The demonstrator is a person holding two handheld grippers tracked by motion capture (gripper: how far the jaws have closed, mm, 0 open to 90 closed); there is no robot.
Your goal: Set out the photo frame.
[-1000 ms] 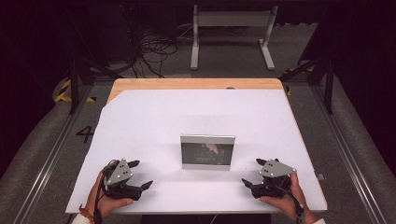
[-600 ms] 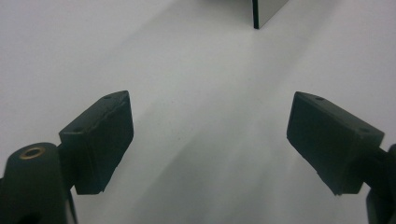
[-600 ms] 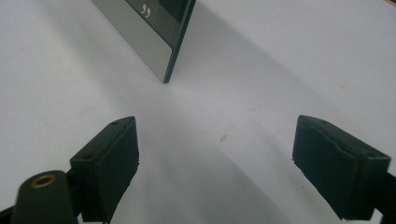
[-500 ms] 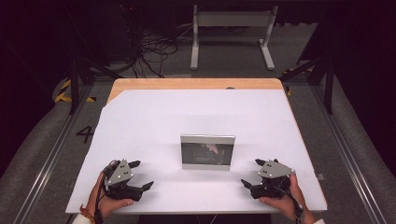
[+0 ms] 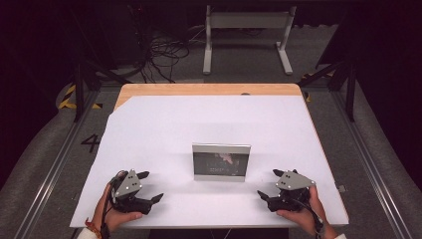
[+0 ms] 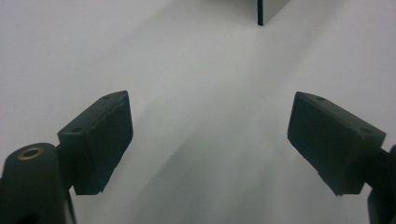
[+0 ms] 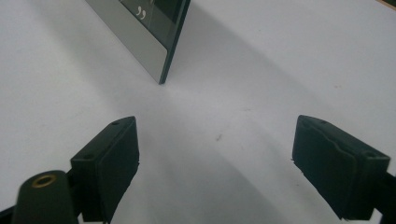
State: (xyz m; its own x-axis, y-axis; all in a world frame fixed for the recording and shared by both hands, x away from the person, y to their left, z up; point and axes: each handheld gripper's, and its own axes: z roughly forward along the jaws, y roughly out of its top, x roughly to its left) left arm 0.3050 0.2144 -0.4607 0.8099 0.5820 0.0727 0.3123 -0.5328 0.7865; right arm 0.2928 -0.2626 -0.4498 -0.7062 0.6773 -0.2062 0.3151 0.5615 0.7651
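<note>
Worktop (image 5: pixel 164 124): white sheet lying across it.
Left tongs (image 5: pixel 148 186): jaws standing wide apart, gripping nothing.
Right tongs (image 5: pixel 269 184): likewise gaping, empty.
Picture frame (image 5: pixel 221 162): standing upright between both tongs, slightly ahead, touching neither.

Lab: floor rails (image 5: pixel 47 172), loose cables (image 5: pixel 161 55), dark backdrop.

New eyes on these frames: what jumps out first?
A grey-framed box stands alone mid-table on the white sheet, with a dark front panel. The left tongs and right tongs flank it near the front edge, both with jaws wide apart and nothing between them, each apart from the box.
</note>
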